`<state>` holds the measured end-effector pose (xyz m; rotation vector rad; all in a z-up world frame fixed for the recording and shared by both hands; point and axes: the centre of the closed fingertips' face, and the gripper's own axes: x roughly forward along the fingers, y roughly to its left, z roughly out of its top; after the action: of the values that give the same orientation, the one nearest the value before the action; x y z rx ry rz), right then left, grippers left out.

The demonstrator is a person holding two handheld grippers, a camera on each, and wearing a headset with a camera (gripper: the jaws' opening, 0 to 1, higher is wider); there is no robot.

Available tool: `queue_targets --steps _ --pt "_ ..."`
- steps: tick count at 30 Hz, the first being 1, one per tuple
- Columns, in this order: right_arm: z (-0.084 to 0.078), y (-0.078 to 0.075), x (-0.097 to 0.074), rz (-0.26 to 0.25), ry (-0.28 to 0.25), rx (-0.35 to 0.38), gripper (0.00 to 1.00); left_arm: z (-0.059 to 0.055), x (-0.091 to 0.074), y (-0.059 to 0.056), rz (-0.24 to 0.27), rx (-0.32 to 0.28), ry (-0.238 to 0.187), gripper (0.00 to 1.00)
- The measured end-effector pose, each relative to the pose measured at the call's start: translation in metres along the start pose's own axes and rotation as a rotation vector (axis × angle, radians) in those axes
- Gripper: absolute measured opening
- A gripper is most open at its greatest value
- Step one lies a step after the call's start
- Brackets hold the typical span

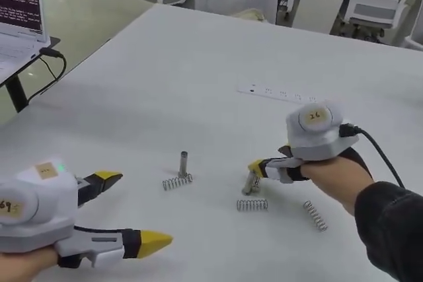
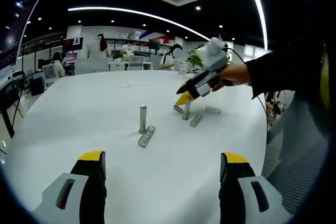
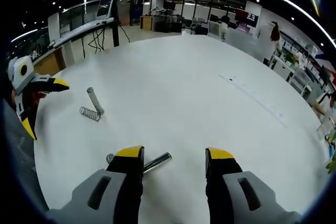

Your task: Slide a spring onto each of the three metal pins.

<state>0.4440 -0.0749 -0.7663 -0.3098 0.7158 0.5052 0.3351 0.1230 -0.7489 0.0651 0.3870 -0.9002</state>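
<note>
One metal pin [image 1: 184,162] stands upright mid-table with a spring [image 1: 177,181] lying against its base; both also appear in the left gripper view, pin [image 2: 142,118] and spring [image 2: 146,136]. My right gripper [image 1: 256,171] is open, its tips down at a second pin [image 1: 250,183]. In the right gripper view that pin [image 3: 157,161] lies between the open jaws [image 3: 173,156], close to the left finger. Two more springs [image 1: 252,205] [image 1: 315,216] lie near the right hand. My left gripper [image 1: 132,208] is open and holds nothing, short of the standing pin.
A white power strip [image 1: 277,92] lies farther back on the white table [image 1: 198,64]. A laptop [image 1: 20,4] sits on a side stand at far left. Office chairs stand beyond the table's far edge.
</note>
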Motion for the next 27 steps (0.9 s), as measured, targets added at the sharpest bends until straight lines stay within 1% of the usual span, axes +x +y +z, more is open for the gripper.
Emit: queue_targets --steps 7,14,19,22,27 --pt "-0.007 0.0 0.006 0.001 0.028 0.028 0.44 0.0 0.0 0.002 0.002 -0.003 -0.001 0.87" --pt "-0.012 0.001 0.007 -0.001 0.046 0.024 0.43 -0.001 -0.001 0.003 0.003 0.0 -0.002 0.87" --pt "-0.016 -0.001 0.007 -0.004 0.059 0.026 0.4 -0.001 0.0 0.002 0.002 -0.001 -0.001 0.86" --pt "-0.021 -0.001 0.006 -0.002 0.072 0.042 0.38 0.0 0.0 0.002 0.002 -0.002 -0.003 0.86" --pt "-0.023 -0.001 0.007 0.0 0.082 0.033 0.35 -0.001 0.0 0.002 0.002 -0.003 -0.003 0.85"
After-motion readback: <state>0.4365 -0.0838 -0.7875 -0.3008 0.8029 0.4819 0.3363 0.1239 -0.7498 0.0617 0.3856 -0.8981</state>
